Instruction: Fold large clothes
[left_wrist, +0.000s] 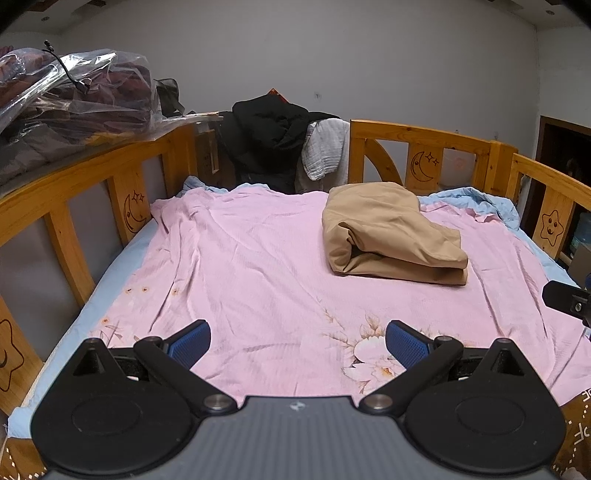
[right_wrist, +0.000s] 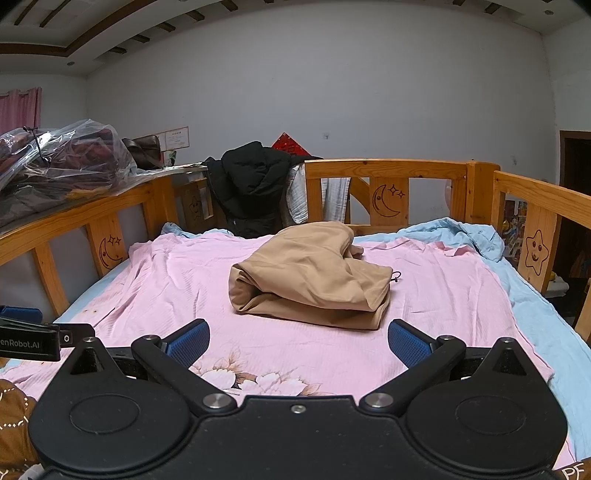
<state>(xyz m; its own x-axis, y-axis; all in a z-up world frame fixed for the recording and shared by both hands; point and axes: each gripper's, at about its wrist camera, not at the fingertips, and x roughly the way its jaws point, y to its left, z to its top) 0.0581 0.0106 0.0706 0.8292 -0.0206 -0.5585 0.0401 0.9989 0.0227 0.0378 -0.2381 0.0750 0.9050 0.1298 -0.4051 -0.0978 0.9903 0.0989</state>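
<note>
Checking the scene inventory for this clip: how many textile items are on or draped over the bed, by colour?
Tan: 1, folded garment
Pink: 1, floral sheet
Light blue: 1, sheet underneath
Black: 1, jacket on the rail
White: 1, cloth on the rail
Total: 5

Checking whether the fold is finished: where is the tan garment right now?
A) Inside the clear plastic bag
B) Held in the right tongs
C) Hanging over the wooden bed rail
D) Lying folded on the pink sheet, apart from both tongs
D: the tan garment lies in a folded bundle on the pink sheet, while the left tongs and right tongs are both open and hold nothing.
</note>
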